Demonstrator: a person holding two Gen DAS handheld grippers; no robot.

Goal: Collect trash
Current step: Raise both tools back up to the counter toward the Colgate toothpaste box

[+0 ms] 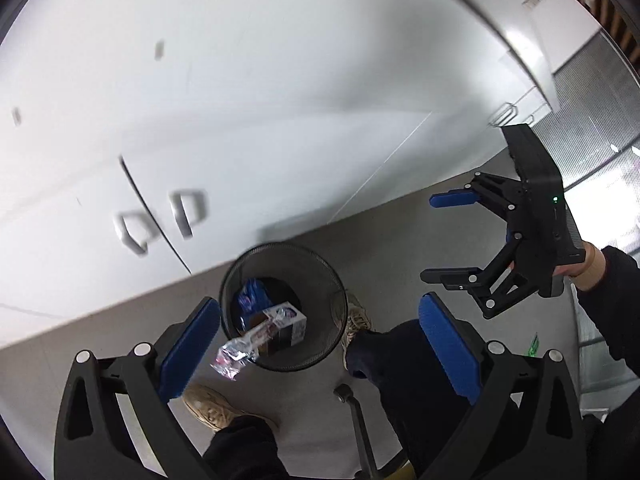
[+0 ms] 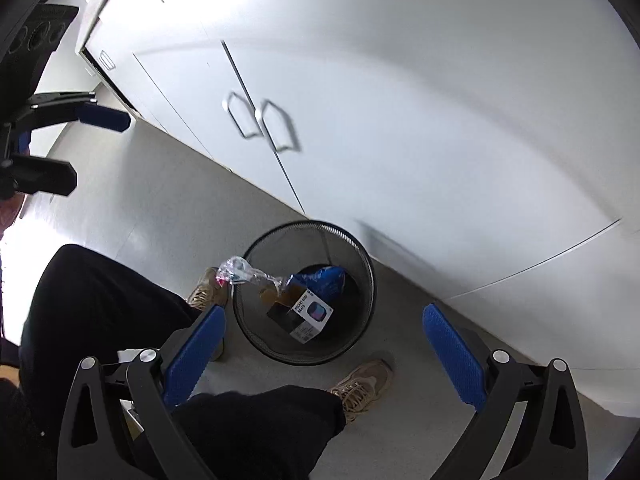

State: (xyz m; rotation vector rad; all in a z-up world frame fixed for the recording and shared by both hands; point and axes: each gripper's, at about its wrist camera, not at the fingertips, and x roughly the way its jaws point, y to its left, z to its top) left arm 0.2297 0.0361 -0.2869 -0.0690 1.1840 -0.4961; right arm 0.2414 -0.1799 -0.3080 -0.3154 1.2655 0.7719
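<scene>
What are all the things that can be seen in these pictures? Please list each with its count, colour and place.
Wastebasket: one, black mesh, on the floor before the cabinet.
Small box: one, black and white, inside the wastebasket.
Blue wrapper: one, blue, inside the wastebasket, behind the box.
Clear wrapper: one, transparent with pink, at the wastebasket's rim; falling or resting, I cannot tell.
Cabinet: one, white, two door handles, behind the wastebasket.
Floor: grey.
Shoes: two, beige, beside the wastebasket.
Left gripper: black, blue pads, open.
Right gripper: black, blue pads, open.

White cabinet doors (image 2: 320, 92) with loop handles (image 2: 276, 128), grey floor (image 2: 132, 200)
</scene>
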